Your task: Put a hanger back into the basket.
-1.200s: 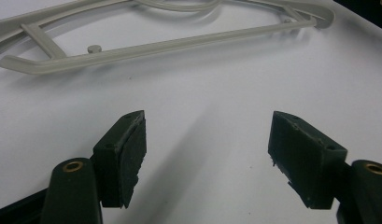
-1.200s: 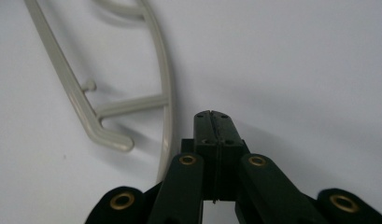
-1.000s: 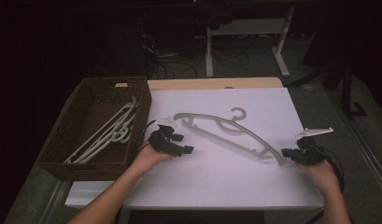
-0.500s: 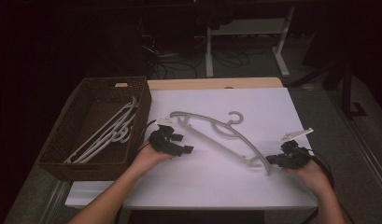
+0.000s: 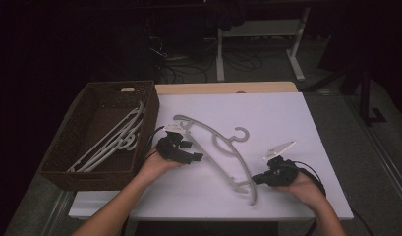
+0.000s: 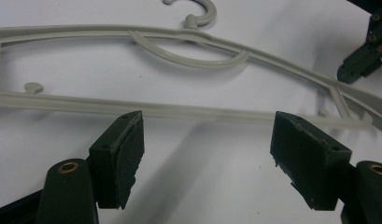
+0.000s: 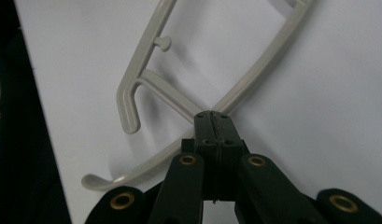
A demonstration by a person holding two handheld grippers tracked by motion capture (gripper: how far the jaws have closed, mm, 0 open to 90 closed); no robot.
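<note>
Right tool (image 5: 257, 180) nearest, black rubbery pads squeezed tight on end of thin grey plastic hanger (image 5: 215, 142). Hanger lies flat on smooth white worktop (image 5: 287, 118), curved hook pointing away. Left tool (image 5: 196, 157) wide apart, holding nothing, beside hanger's straight bar. Farther left, brown woven basket (image 5: 90, 110) holds more pale hangers (image 5: 115, 140).

dim lab or workshop, white-topped table (image 5: 287, 113), loose floor cables (image 5: 174, 54), metal desk frame (image 5: 297, 54) behind
</note>
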